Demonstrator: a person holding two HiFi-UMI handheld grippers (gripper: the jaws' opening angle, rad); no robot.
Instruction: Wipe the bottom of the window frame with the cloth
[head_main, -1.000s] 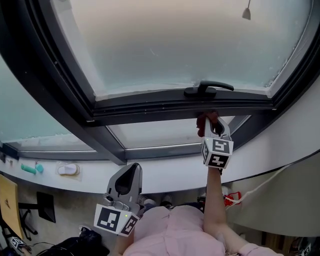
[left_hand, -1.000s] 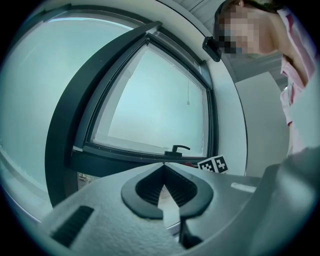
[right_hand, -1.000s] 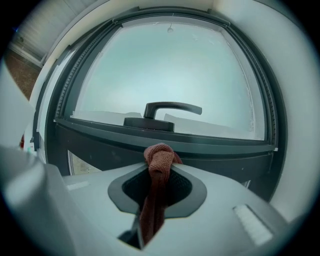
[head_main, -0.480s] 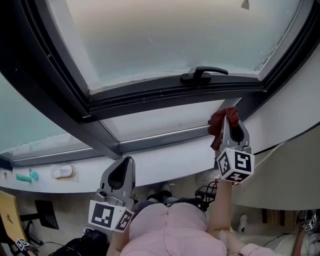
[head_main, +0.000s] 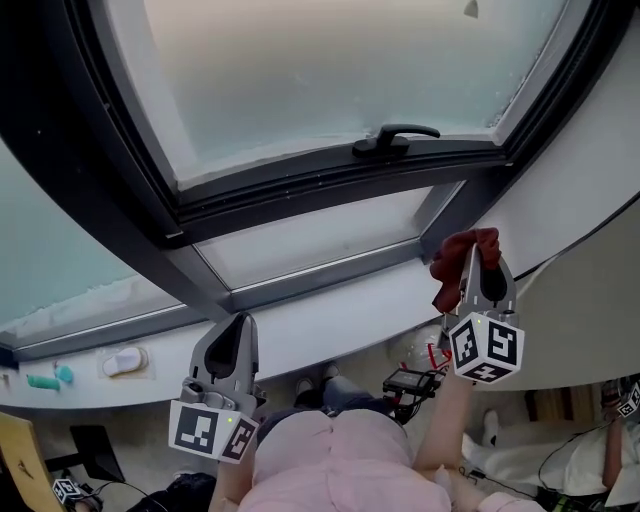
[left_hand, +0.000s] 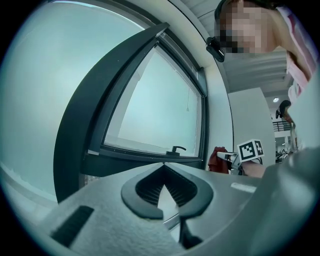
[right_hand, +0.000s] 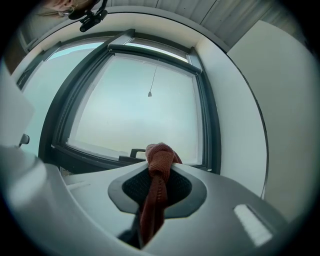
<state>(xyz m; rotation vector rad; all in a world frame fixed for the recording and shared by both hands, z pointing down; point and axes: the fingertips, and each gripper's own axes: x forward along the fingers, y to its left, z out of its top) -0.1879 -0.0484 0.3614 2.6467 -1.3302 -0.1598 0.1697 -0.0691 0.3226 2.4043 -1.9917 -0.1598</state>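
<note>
Right gripper (head_main: 481, 256): jaws clamped on a red cloth (head_main: 450, 268), which bunches above the tips and hangs down between them; held off the window frame (head_main: 300, 193), near its lower right corner. Left gripper (head_main: 234, 328): jaws pressed together, nothing between them, low beside the white sill (head_main: 330, 318). Window handle (head_main: 394, 139): black, on the frame's bottom bar.

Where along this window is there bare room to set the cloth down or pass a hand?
The white ledge under the lower pane looks bare between the left gripper and the right gripper, which holds the cloth. The dark bottom rail is bare left of the handle. Crowded: the ledge's far left, with a white item and teal item.
</note>
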